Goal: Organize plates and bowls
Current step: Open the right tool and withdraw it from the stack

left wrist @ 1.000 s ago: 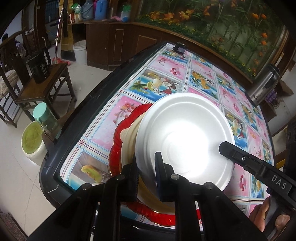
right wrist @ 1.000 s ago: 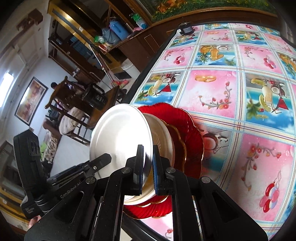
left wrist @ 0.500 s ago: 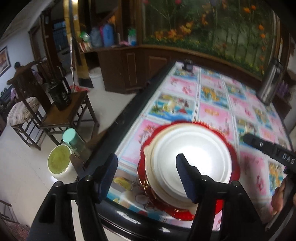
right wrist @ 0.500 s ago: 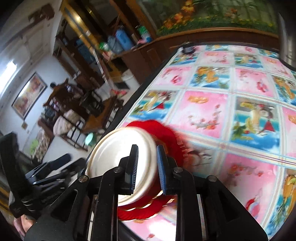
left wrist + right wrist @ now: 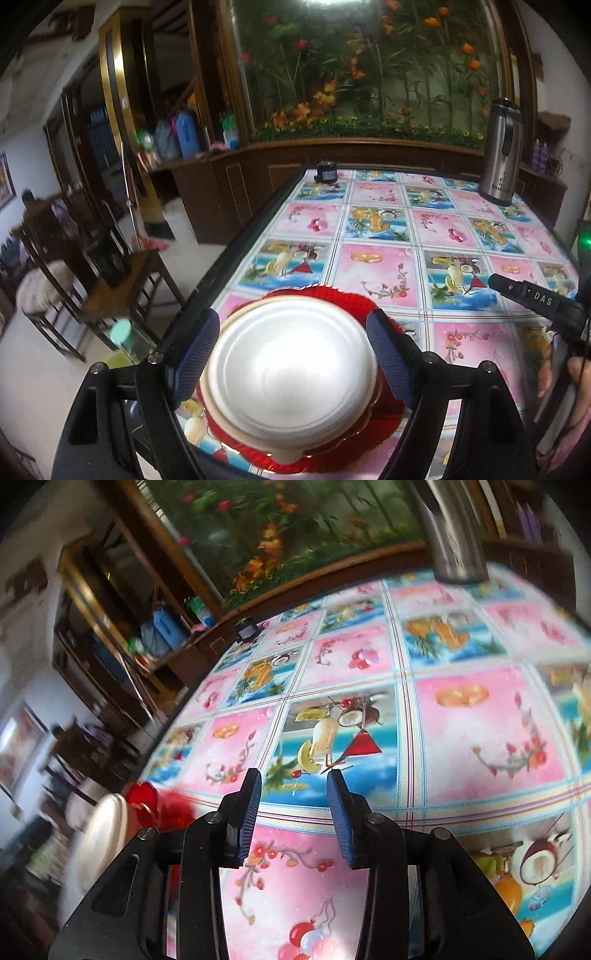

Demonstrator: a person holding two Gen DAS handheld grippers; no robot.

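Both of your tongs have let go of the white plate since a second ago, when each pinched its rim; it now lies flat on the stack and you have pulled back.

Starting at the left of your left-hand view, a wooden chair (image 5: pixel 122 280) stands on the floor beside the desk (image 5: pixel 458 229). Your left tongs (image 5: pixel 291 354) are spread wide, holding nothing, one blue pad on each side of the white plate (image 5: pixel 291 376) without touching it. That plate sits on top of a cream plate (image 5: pixel 225 424), whose rim peeks out beneath, and both rest on a red scalloped plate (image 5: pixel 317 295) at the near left corner of the desk, close to the dark edge. Farther back, a small dark jar (image 5: pixel 325 171) stands at the far left corner and a steel flask (image 5: pixel 500 151) at the far right. At the right edge you can see your right tongs' black finger (image 5: pixel 528 295) reaching in over the flowered cloth, well apart from the stack.

In your blurred right-hand view, the stack shows at the far left: white plate (image 5: pixel 103 830) with the red plate (image 5: pixel 162 805) just behind it. Your right tongs (image 5: pixel 293 812) are partly open and empty, hanging over bare cloth to the right of the stack.
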